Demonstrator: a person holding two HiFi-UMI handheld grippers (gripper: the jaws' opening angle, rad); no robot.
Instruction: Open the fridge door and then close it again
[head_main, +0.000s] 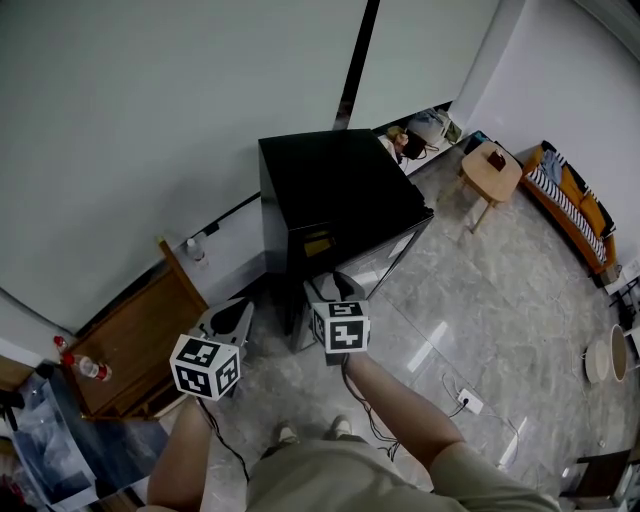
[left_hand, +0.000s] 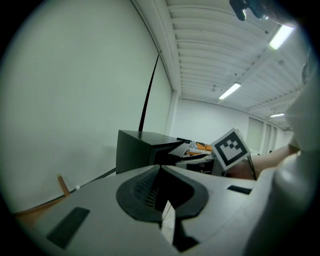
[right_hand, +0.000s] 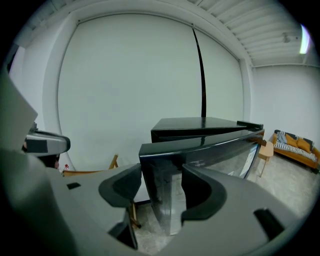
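Note:
A small black fridge (head_main: 335, 185) stands against the white wall, and its glossy door (head_main: 390, 262) stands partly open, swung out toward me. My right gripper (head_main: 328, 290) has the door's free edge (right_hand: 162, 180) between its jaws, one jaw on each face, and the pads close on it. To its left, my left gripper (head_main: 236, 318) hangs in the air away from the fridge with its jaws together and nothing in them. In the left gripper view the fridge (left_hand: 137, 147) lies ahead of the left gripper (left_hand: 160, 169), with the right gripper's marker cube (left_hand: 231, 147) to the right.
A low wooden cabinet (head_main: 140, 340) with a bottle (head_main: 85, 367) on it stands left of the fridge. A small wooden table (head_main: 492, 170) and a striped sofa (head_main: 572, 200) are at the right. A power strip (head_main: 470, 402) and cable lie on the tiled floor.

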